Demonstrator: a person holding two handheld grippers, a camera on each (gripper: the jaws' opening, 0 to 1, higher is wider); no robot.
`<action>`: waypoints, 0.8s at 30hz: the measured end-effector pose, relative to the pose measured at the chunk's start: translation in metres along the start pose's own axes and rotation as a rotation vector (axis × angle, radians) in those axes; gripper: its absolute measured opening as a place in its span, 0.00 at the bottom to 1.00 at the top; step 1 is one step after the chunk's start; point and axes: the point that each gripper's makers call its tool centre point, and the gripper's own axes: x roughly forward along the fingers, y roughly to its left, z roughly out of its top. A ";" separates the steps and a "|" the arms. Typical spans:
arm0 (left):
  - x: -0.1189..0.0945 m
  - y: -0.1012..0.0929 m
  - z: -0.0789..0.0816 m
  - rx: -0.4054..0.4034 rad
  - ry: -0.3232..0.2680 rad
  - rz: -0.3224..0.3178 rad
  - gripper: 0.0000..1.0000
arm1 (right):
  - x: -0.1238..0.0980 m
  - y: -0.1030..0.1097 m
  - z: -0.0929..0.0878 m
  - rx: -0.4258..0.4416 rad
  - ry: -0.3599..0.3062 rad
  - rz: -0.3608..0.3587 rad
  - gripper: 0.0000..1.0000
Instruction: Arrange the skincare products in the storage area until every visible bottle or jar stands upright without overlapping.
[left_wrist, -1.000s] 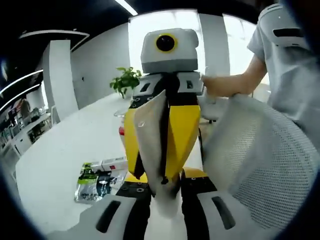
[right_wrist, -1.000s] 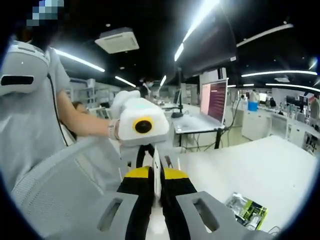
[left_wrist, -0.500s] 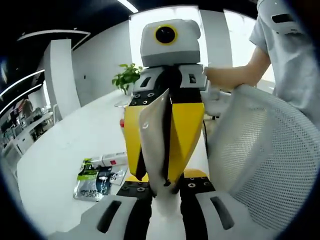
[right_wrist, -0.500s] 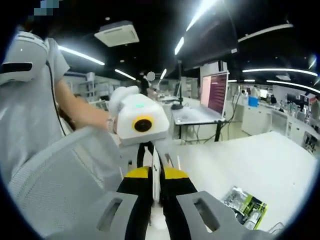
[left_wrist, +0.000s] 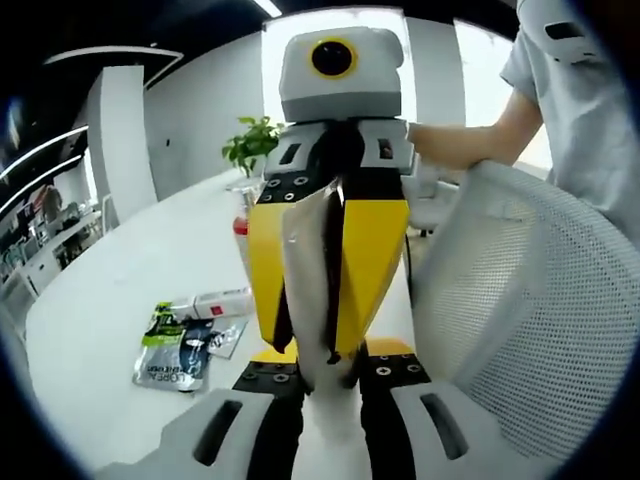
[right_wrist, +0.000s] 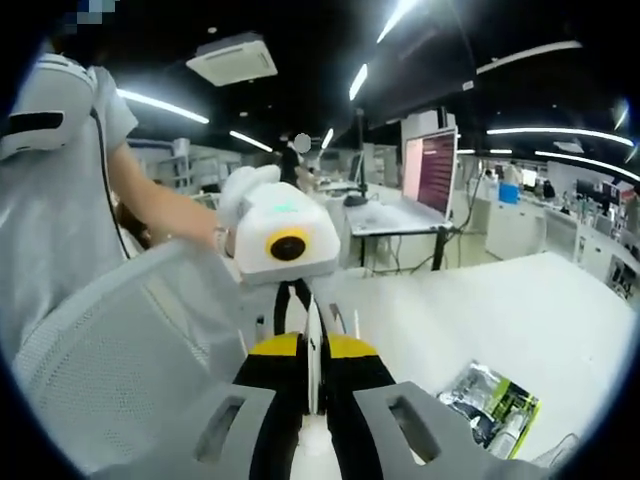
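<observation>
White pouch (left_wrist: 305, 290) between both jaws

Grey short sleeve (left_wrist: 560, 70); yellow-black gripper (left_wrist: 325, 365) jaws

— What's the room like?
— I see a white table (left_wrist: 130, 300), a potted plant (left_wrist: 250, 150) by a bright window (left_wrist: 300, 40), and a white mesh chair (left_wrist: 520, 320) close by.
— And overhead?
— I see ceiling strip lights (right_wrist: 165, 105), an air-conditioning vent (right_wrist: 232, 57), and a lit monitor (right_wrist: 436, 170) on a desk.
</observation>
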 end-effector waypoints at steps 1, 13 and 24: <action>0.000 0.000 0.000 0.000 -0.002 0.000 0.21 | 0.000 0.000 0.000 -0.005 0.000 -0.001 0.07; 0.002 -0.003 0.002 0.017 -0.013 -0.003 0.22 | 0.002 0.002 -0.001 0.000 0.005 -0.003 0.09; 0.001 -0.003 -0.006 0.031 0.029 -0.013 0.22 | 0.006 0.004 0.000 -0.019 0.004 -0.005 0.09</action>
